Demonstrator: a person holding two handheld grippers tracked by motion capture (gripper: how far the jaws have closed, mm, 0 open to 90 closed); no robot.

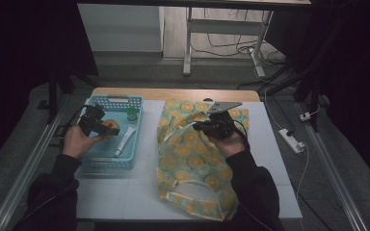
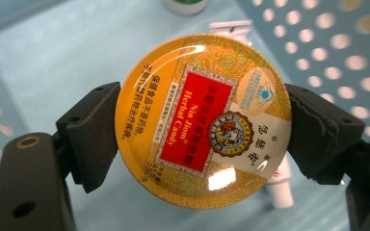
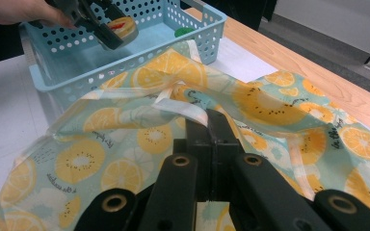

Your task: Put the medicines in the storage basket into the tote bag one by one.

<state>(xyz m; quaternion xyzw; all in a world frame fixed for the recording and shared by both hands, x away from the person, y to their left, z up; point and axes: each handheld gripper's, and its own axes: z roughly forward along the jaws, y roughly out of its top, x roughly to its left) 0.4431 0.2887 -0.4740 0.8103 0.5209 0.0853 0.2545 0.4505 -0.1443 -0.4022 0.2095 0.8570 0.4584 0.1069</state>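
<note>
We held the round yellow candy tin in the left fingers above the pale blue perforated basket; right fingers pinched the lemon-print fabric bag beside the basket; we judged lifting level best

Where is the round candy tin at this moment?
The candy tin is clamped in the left gripper, above the blue basket at the table's left, near the white tube.

Candy tin yellow, red label; basket light blue; bag teal, yellow citrus slices.
</note>
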